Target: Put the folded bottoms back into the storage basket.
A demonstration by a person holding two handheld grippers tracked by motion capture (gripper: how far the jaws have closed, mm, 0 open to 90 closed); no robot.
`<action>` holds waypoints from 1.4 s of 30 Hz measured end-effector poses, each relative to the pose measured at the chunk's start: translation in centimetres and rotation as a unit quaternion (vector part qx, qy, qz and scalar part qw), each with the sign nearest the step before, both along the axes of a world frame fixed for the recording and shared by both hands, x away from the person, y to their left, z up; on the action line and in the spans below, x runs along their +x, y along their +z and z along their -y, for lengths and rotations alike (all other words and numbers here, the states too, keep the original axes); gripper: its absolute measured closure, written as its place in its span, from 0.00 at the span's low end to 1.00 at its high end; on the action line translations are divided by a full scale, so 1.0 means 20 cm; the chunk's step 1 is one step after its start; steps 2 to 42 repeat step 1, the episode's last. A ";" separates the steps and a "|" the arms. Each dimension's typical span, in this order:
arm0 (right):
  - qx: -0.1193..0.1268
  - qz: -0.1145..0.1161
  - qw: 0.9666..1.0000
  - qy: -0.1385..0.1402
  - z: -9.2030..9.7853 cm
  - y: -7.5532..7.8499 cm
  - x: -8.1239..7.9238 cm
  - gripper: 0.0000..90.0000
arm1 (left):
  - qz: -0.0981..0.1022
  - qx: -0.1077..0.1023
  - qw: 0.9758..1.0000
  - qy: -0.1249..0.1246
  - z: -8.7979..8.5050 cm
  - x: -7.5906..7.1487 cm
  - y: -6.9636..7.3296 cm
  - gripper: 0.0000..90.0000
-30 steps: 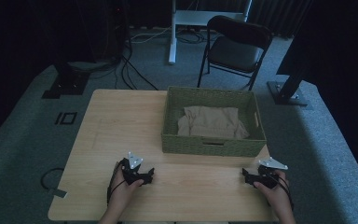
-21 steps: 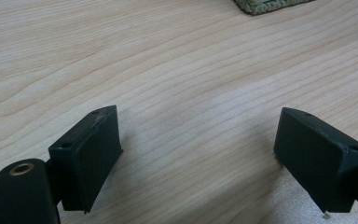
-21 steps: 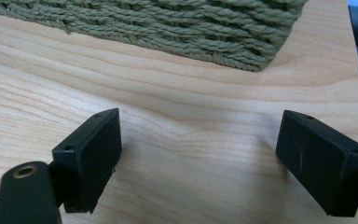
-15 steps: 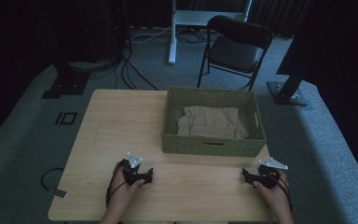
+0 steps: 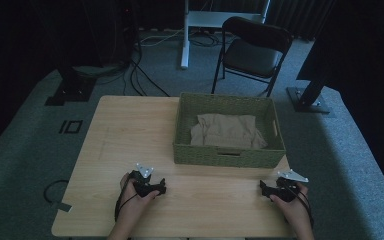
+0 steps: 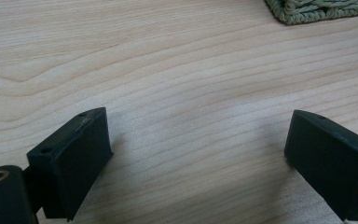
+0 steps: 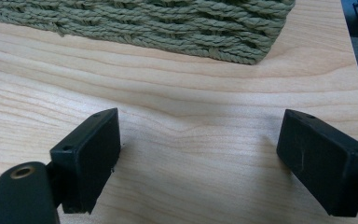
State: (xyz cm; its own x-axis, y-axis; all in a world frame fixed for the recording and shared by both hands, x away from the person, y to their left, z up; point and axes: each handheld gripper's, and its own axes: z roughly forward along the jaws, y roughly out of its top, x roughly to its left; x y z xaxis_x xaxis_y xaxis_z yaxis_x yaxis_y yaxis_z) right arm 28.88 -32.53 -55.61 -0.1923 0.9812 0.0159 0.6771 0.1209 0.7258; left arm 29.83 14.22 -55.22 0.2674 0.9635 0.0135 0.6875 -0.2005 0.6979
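Note:
My left gripper [image 5: 160, 188] rests low over the wooden table [image 5: 125, 130] near its front edge, left of centre. Its jaws have just been opening and stand wide apart in the left gripper view [image 6: 198, 135], with only bare wood between them. My right gripper [image 5: 263, 189] sits near the front right corner, also open [image 7: 200, 135] and empty. A woven green basket [image 5: 228, 155] stands on the table beyond both grippers, and a crumpled beige cloth [image 5: 227, 131] lies inside it. The basket's corner [image 7: 242, 44] is just ahead of the right gripper.
A black folding chair [image 5: 252, 50] and a white stand [image 5: 185, 35] are on the carpet beyond the table. Cables [image 5: 140, 70] trail across the floor at the back left. The table's right edge [image 7: 356, 70] lies close to my right gripper.

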 end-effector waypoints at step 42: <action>0.000 0.000 1.000 0.000 0.00 0.00 0.00 0.14 | 0.000 0.000 1.000 0.000 0.00 0.00 0.00 0.09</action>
